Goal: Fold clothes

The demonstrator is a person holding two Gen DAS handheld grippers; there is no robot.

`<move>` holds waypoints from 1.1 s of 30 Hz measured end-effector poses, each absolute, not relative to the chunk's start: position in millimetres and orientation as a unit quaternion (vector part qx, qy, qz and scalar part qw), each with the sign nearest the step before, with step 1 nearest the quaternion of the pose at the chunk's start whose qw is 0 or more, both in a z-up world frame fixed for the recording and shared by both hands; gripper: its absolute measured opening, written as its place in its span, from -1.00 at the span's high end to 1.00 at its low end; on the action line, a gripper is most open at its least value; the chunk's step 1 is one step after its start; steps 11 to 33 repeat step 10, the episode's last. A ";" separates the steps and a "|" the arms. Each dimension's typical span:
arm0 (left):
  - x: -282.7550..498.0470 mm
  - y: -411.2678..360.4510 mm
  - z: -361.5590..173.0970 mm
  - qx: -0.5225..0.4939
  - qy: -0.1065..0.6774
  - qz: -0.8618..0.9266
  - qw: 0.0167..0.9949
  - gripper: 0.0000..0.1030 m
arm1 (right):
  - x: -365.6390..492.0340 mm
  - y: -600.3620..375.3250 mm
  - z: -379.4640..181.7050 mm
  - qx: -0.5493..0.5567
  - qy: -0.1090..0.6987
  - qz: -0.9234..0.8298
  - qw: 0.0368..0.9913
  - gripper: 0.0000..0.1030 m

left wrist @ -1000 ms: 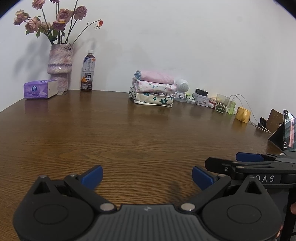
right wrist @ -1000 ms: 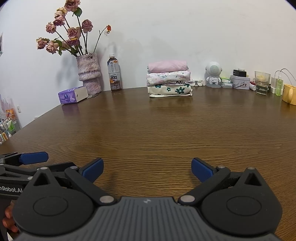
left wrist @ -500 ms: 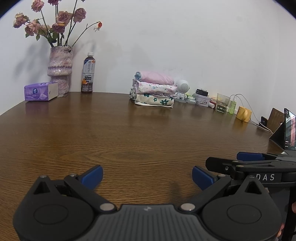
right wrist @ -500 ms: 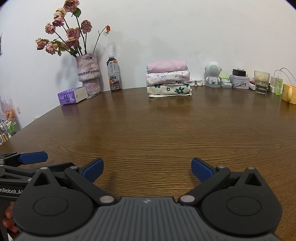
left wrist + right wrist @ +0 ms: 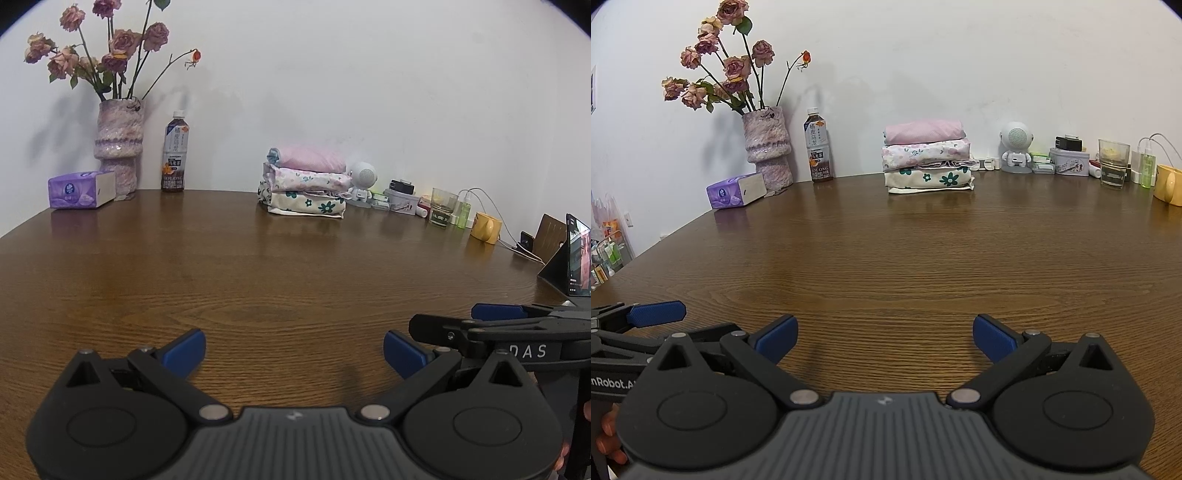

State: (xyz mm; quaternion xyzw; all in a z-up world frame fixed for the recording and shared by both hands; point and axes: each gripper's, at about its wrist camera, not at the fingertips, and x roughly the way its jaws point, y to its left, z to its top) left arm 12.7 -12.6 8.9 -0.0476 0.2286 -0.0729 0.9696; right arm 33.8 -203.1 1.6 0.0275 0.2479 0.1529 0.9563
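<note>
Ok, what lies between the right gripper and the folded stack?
Only bare table, per the right wrist view: nothing stands between the open right gripper and the folded stack.

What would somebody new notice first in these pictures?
Probably the stack of folded clothes at the table's far edge by the wall, pink on top. Left of it stands a vase of dried roses. Up close, the left gripper and right gripper are open, holding nothing.
</note>
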 end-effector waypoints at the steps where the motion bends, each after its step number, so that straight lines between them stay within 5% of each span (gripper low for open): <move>1: 12.5 -12.7 8.9 -0.047 0.228 -0.073 0.970 -1.00 | 33.8 -203.2 1.5 0.027 0.248 0.153 0.956 -0.99; 33: 8.8 -14.6 8.5 -0.041 0.219 -0.073 0.972 -0.99 | 33.7 -202.4 1.7 0.025 0.247 0.154 0.956 -0.99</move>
